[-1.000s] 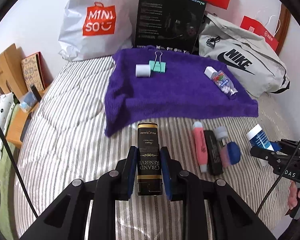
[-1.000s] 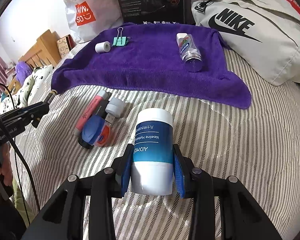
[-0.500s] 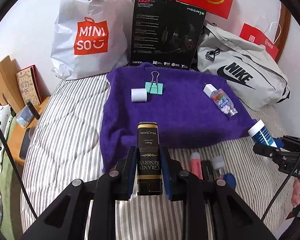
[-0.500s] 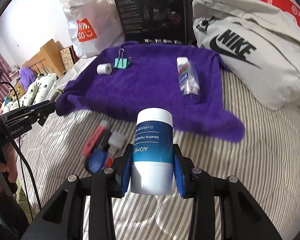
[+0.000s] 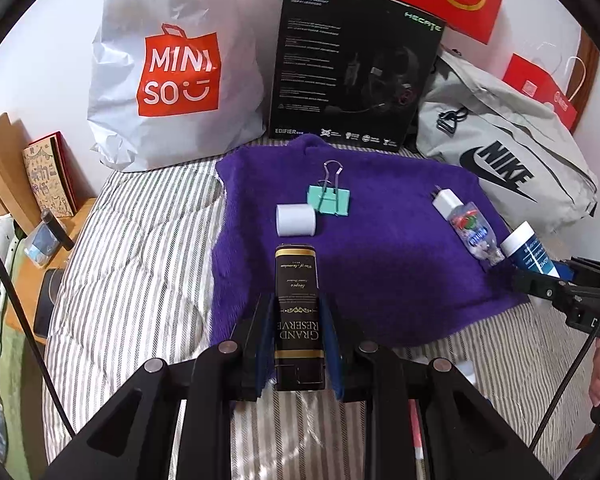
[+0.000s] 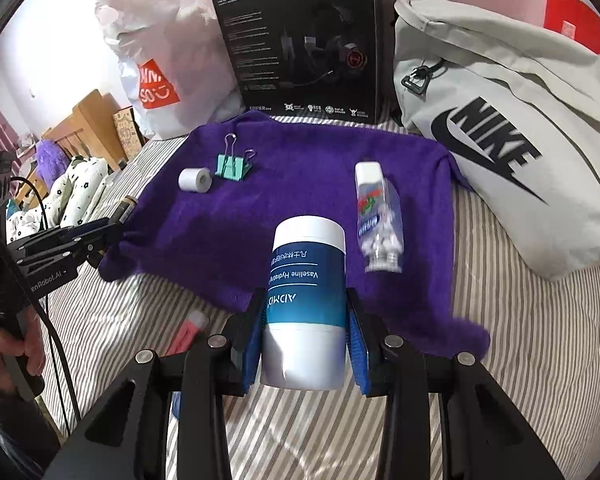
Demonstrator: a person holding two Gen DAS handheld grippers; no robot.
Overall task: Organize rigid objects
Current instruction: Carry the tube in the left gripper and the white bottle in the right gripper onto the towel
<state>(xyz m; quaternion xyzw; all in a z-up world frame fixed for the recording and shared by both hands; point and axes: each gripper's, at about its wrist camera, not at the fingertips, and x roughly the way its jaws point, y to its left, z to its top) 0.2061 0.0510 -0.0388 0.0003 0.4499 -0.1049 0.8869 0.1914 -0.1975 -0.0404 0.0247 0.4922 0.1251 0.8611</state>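
My left gripper (image 5: 298, 320) is shut on a black and gold "Grand Reserve" box (image 5: 298, 304), held over the near edge of the purple towel (image 5: 380, 264). My right gripper (image 6: 306, 320) is shut on a blue and white Vaseline tube (image 6: 306, 280), also above the towel's (image 6: 300, 168) near edge. On the towel lie a white tape roll (image 5: 296, 220), a teal binder clip (image 5: 329, 200) and a clear bottle with a white cap (image 5: 470, 228). In the right wrist view the roll (image 6: 195, 179), the clip (image 6: 232, 166) and the bottle (image 6: 378, 216) show too.
The striped bed (image 5: 132, 280) carries a white Miniso bag (image 5: 172, 72), a black headset box (image 5: 352, 68) and a grey Nike bag (image 6: 508, 148) along the back. A pink marker (image 6: 188, 330) lies on the bedding near my right gripper. A wooden bedside shelf (image 5: 40, 208) stands left.
Both grippers have moved forward toward the purple towel with their objects still held. The pink marker and the items beside it have slid under and behind the grippers.
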